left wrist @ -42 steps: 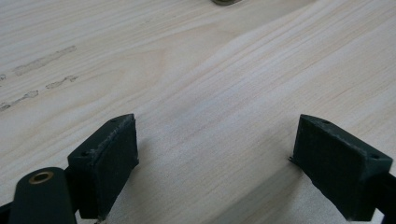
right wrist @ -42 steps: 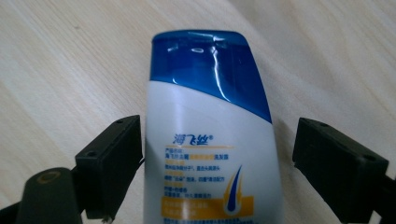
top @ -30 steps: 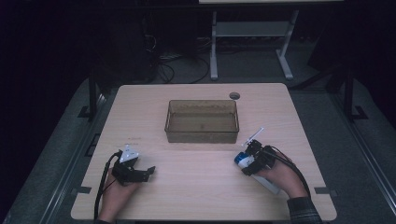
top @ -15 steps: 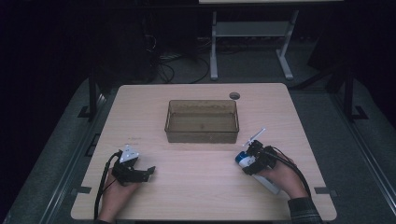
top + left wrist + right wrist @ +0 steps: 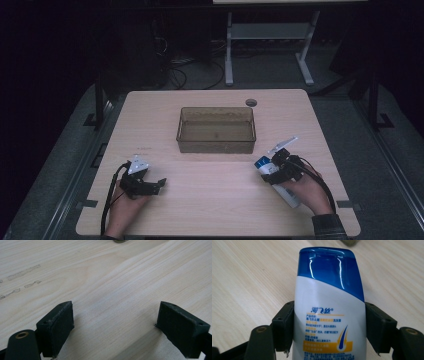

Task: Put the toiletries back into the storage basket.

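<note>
- High view: the right gripper (image 5: 266,166) lies low on the counter (image 5: 215,200) near its right edge, around a white shampoo bottle (image 5: 288,195) with a blue cap. The bottle lies flat, cap toward the clear plastic bin (image 5: 216,130) that stands mid-counter, its base under the person's right hand (image 5: 307,187). Bin and bottle are apart; the bin looks empty, which suggests it is where the bottle is meant to go.
- High view: the left gripper (image 5: 156,184) rests on the counter near the front left, well apart from bin and bottle. It seems parked out of the way while the other hand works.
- Left gripper view: both black jaws stand wide apart over bare wood, nothing between them. The pads (image 5: 58,322) hover just over the surface, so this gripper has hold of nothing.
- Right gripper view: the jaws sit against the two flanks of the bottle just below the cap (image 5: 329,267), label facing up. They have just been closing in, with the bottle between them, and the pads (image 5: 284,326) now press its sides. Gripping across the narrow width, near the cap end, probably gives a firm hold for lifting it off the counter.
</note>
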Available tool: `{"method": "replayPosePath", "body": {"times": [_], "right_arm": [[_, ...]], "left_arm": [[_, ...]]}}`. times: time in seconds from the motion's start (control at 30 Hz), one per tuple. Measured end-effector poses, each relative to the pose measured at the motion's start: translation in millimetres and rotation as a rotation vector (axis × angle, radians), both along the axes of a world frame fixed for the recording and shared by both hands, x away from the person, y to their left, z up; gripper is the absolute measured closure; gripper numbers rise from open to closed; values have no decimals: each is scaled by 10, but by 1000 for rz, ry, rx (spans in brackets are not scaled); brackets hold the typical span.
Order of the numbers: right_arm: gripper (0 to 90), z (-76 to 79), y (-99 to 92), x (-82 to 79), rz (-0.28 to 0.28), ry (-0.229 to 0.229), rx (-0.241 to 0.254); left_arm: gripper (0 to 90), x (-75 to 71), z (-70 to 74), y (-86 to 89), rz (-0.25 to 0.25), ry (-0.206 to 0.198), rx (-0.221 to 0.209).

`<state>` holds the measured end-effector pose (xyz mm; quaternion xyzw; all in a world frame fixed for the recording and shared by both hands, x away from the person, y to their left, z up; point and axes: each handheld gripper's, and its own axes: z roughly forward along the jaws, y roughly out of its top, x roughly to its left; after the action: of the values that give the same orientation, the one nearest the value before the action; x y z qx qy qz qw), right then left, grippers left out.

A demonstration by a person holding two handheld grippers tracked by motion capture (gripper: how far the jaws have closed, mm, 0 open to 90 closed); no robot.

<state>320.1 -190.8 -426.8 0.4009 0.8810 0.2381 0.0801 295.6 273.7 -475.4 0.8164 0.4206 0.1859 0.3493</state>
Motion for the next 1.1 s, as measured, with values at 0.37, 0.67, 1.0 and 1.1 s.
{"method": "replayPosePath", "body": {"times": [0.37, 0.67, 1.0, 1.1], "right_arm": [[326, 188, -176, -196, -59, -124, 128], [328, 296, -325, -362, -116, -232, 238], [328, 301, -411, -443, -134, -330, 326], [328, 296, -416, -447, -128, -343, 348]], "left_arm": [[125, -1, 0, 0, 0, 0, 0], [125, 0, 1, 1, -2, 1, 2], [125, 0, 1, 1, -1, 1, 2], [125, 0, 1, 1, -1, 0, 2]]}}
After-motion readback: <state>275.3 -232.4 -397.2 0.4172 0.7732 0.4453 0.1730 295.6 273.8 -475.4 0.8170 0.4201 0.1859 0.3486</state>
